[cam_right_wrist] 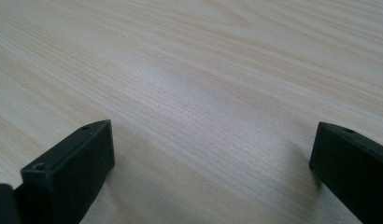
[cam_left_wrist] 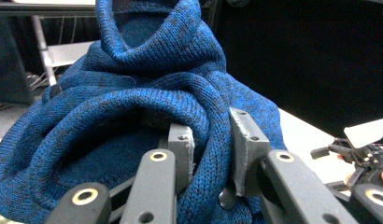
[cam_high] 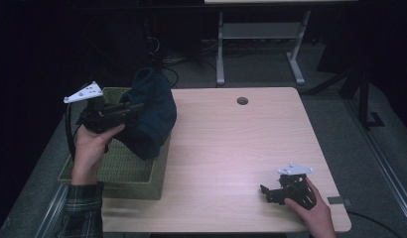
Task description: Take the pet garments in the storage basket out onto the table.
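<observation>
1. Hanging at the left of the high view, the blue knitted garment (cam_high: 152, 116) is bunched above the green woven basket (cam_high: 123, 184), over its right part.
2. The left gripper (cam_left_wrist: 213, 149) is clenched on a fold of the garment; in the left gripper view the knit bulges between the grey pads (cam_left_wrist: 182, 147).
3. The right gripper (cam_high: 265, 192) sits at the lower right, low over the wooden table (cam_high: 231, 148), its jaws spread wide with bare wood between them.
</observation>
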The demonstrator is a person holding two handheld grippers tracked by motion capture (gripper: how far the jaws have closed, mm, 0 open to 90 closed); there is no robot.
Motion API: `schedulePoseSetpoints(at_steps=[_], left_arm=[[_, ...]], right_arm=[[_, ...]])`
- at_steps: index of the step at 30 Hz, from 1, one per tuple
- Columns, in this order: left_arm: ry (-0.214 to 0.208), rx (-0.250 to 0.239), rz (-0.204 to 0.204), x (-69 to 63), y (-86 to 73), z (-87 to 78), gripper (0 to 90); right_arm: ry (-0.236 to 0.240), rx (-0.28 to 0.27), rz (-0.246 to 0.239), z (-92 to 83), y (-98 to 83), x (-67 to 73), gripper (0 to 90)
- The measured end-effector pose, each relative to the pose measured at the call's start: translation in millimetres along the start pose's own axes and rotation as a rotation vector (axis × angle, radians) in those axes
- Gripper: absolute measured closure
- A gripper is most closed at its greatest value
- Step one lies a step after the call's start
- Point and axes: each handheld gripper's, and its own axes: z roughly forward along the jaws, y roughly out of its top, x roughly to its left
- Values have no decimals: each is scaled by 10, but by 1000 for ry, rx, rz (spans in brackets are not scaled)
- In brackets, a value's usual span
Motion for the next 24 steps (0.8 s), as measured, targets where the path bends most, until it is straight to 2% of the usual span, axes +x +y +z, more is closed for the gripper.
schedulePoseSetpoints(at_steps=[6,11,13,24], left_arm=[[-39,-20,14,-118,65,106,722],[-62,-17,27,-198,96,197,722],[-85,-20,34,-257,113,283,722],[-149,2,56,-442,140,621,723]], right_arm=[[0,0,-1,0,1,0,0],[0,0,-1,0,0,0,0],[0,0,1,0,1,1,0],[0,0,4,-1,2,2,0]])
